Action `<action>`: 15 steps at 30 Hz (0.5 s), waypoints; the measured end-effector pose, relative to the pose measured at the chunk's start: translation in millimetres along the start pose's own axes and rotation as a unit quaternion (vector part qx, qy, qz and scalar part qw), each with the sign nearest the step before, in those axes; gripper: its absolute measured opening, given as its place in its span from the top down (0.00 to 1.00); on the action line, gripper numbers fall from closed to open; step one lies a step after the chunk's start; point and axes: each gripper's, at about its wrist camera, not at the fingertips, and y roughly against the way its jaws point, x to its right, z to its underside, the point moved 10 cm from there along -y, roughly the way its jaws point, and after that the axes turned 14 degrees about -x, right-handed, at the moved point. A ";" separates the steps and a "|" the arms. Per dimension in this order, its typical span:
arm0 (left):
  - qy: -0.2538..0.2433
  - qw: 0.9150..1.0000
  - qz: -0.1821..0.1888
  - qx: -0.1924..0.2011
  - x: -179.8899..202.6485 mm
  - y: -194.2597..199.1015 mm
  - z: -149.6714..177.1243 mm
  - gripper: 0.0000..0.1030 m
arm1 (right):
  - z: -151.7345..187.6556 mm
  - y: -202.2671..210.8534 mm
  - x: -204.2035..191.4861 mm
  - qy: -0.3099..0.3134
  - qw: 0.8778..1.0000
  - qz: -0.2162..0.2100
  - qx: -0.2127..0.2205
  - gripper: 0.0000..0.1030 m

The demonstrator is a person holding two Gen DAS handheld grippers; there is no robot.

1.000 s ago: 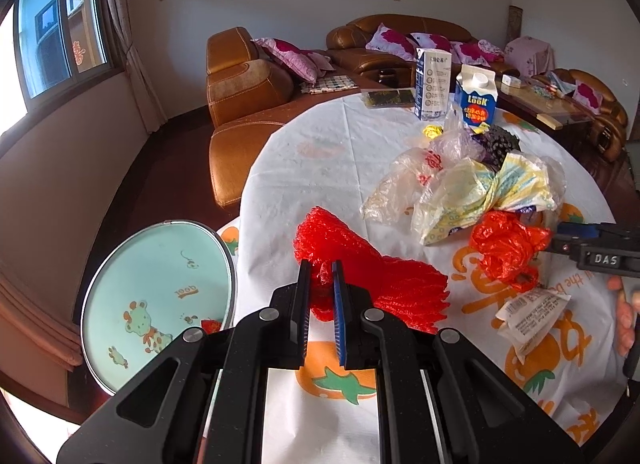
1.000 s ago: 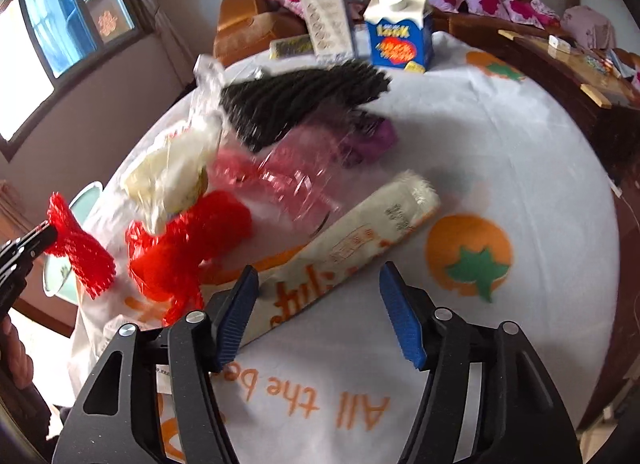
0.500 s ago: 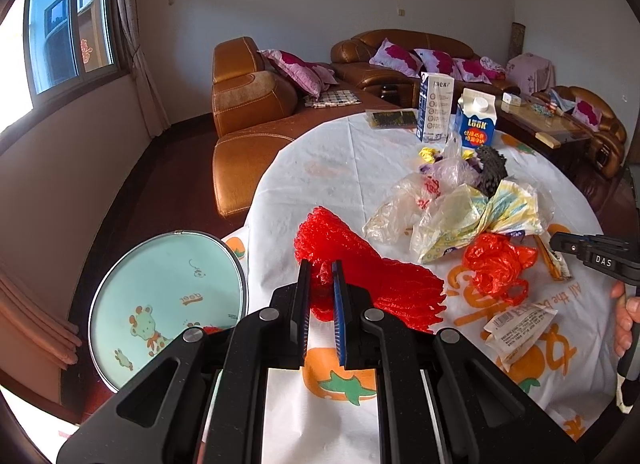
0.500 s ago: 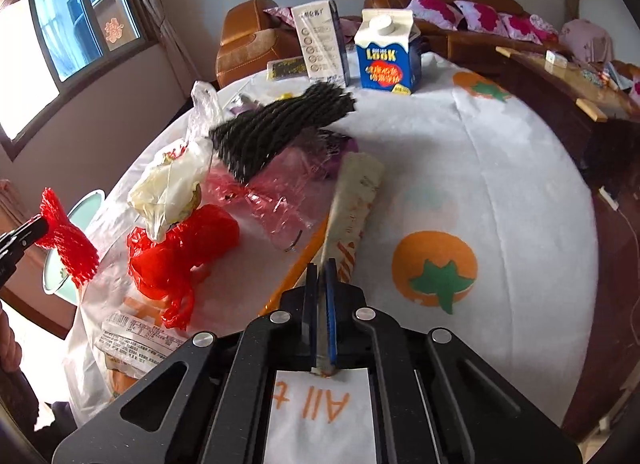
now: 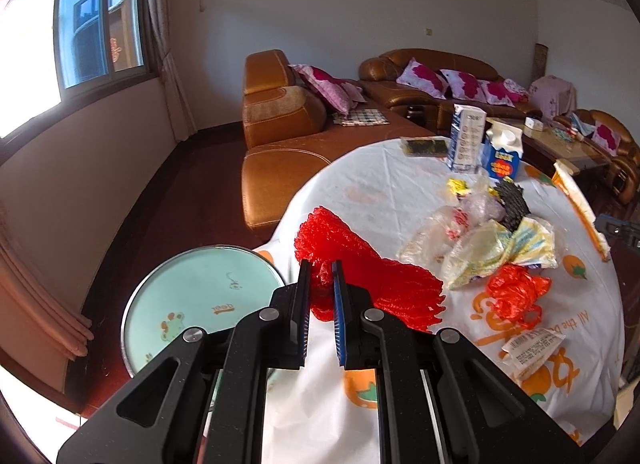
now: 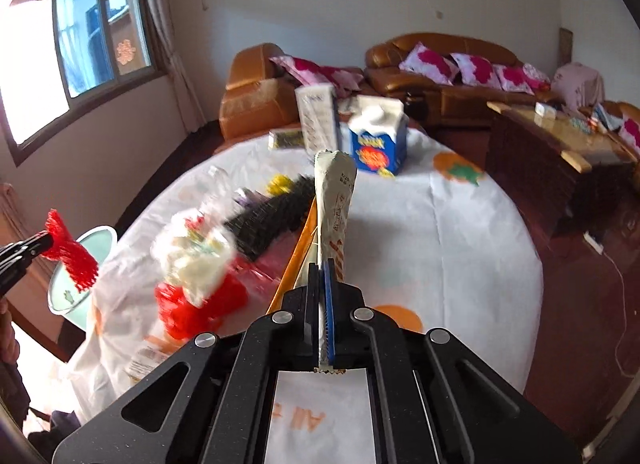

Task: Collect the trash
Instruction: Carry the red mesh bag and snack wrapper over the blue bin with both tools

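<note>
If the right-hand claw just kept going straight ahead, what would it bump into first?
The right gripper, already shut on the long wrapper, points toward the blue milk carton. That carton probably comes first, with the wrapper's tip leading, though depth is hard to judge.

Left wrist view raised over the near-left edge of the round table (image 5: 380, 191), facing across it toward the sofa (image 5: 432, 83), right wrist view close above the table's (image 6: 460, 232) near edge, facing the same sofa (image 6: 440, 63), both sharing the blue milk carton (image 5: 502, 153) (image 6: 378, 139).
</note>
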 end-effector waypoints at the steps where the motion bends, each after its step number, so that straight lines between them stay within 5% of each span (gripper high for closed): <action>1: 0.005 1.000 -0.005 0.001 -6.5 0.9 -0.6 0.91 | -6.3 3.2 -9.3 0.010 1.000 -0.007 0.006 0.97; 15: 0.058 0.994 -0.091 -0.007 -90.1 2.3 9.4 0.91 | -49.8 -23.6 -139.0 0.128 0.987 -0.092 0.015 0.97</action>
